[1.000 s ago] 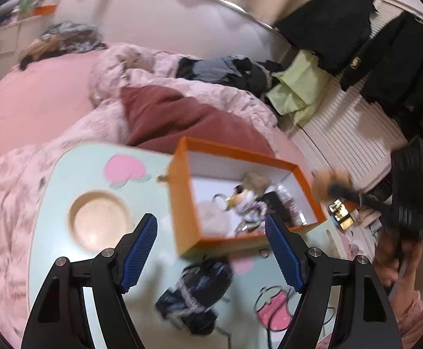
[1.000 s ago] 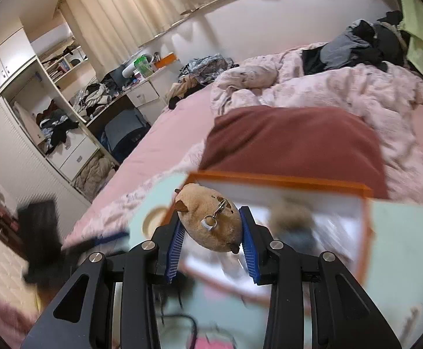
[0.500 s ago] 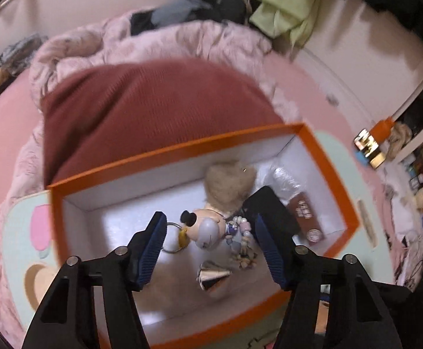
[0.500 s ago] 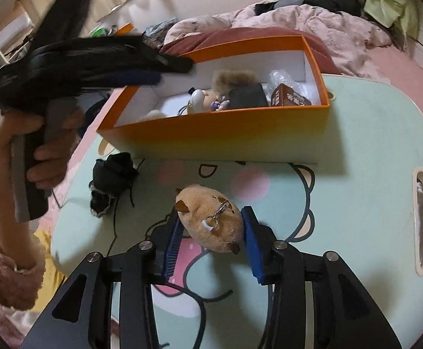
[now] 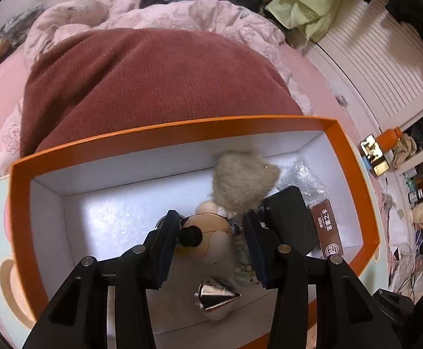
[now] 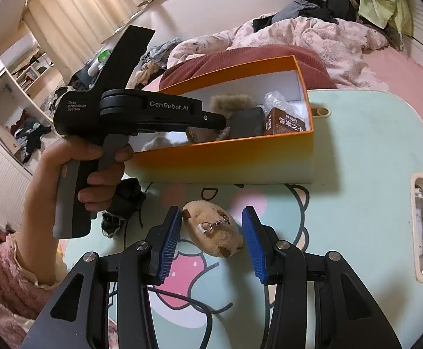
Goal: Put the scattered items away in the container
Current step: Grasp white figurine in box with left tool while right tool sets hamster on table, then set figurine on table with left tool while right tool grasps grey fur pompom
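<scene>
The orange box (image 5: 182, 129) with a white inside stands on the pale green table (image 6: 365, 151). My left gripper (image 5: 211, 241) reaches down into the box, its jaws open around a round-headed doll keychain (image 5: 208, 238). A grey furry toy (image 5: 243, 177), a black pouch (image 5: 289, 218), a brown carton (image 5: 327, 229) and a silver cone (image 5: 215, 298) lie in the box. My right gripper (image 6: 211, 238) is open low over the table, with a tan plush keychain (image 6: 214, 232) lying loose between its blue pads. The box also shows in the right wrist view (image 6: 240, 157).
A black tangle of fabric and cord (image 6: 124, 203) lies on the table left of the plush. A dark red pillow (image 5: 153, 87) and pink bedding (image 5: 196, 17) lie behind the box. The table has a slot handle (image 6: 422, 226) at the right.
My right gripper has opened and let go of the tan plush, which now lies on the table. My left gripper has dropped deeper into the box around the doll keychain.
</scene>
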Motion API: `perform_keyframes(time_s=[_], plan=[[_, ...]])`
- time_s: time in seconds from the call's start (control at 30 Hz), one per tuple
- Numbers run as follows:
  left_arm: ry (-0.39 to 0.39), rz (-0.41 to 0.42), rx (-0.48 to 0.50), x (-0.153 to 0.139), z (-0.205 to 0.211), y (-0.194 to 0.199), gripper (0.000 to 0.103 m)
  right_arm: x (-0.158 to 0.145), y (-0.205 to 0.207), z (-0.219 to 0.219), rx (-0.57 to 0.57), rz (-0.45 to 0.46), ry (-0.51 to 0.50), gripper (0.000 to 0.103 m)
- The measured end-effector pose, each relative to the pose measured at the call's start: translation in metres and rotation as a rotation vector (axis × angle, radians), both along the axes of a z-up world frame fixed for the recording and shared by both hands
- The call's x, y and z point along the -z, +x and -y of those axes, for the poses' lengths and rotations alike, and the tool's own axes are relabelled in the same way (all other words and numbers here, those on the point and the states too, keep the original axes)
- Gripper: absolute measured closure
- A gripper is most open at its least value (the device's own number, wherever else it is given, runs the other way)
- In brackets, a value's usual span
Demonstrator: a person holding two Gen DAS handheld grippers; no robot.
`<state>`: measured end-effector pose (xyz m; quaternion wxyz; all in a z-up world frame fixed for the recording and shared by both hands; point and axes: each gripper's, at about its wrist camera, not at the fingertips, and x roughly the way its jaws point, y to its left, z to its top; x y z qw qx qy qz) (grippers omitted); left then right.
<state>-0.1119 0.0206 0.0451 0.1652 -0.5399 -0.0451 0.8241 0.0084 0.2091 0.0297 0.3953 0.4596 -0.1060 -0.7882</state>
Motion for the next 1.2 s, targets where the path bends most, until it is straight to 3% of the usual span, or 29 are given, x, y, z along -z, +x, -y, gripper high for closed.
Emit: perform_keyframes(time_s=[0.1, 0.27, 0.4, 0.6, 0.73, 0.87, 1.0, 1.13, 1.2], plan=[[0.092, -0.083, -0.023, -0.026, 0.013, 0.007, 0.059, -0.004, 0.0, -0.002, 0.005, -0.015, -0.003, 0.058], [0.217, -0.245, -0.039, -0.085, 0.051, 0.052, 0.059, -0.02, -0.004, -0.012, 0.013, -0.071, -0.021, 0.058], [0.211, -0.313, -0.031, -0.101, 0.069, 0.094, 0.059, -0.037, -0.011, -0.011, 0.013, -0.108, -0.029, 0.058], [0.255, -0.215, -0.029, -0.048, 0.064, 0.137, 0.059, -0.056, -0.053, 0.024, 0.003, -0.125, 0.107, 0.058], [0.185, -0.258, -0.068, -0.02, 0.048, 0.156, 0.059, -0.054, -0.081, 0.062, -0.008, -0.107, 0.216, 0.058], [0.177, -0.222, -0.055, -0.001, 0.035, 0.155, 0.059, -0.036, -0.102, 0.096, -0.05, -0.052, 0.3, 0.058], [0.168, -0.22, -0.055, 0.007, 0.039, 0.156, 0.058, -0.012, -0.114, 0.121, -0.086, -0.006, 0.377, 0.058], [0.192, -0.226, -0.063, 0.007, 0.045, 0.156, 0.049, 0.001, -0.114, 0.133, -0.123, -0.03, 0.44, 0.058], [0.204, -0.234, -0.064, 0.005, 0.046, 0.158, 0.049, 0.003, -0.111, 0.136, -0.144, -0.051, 0.454, 0.064]])
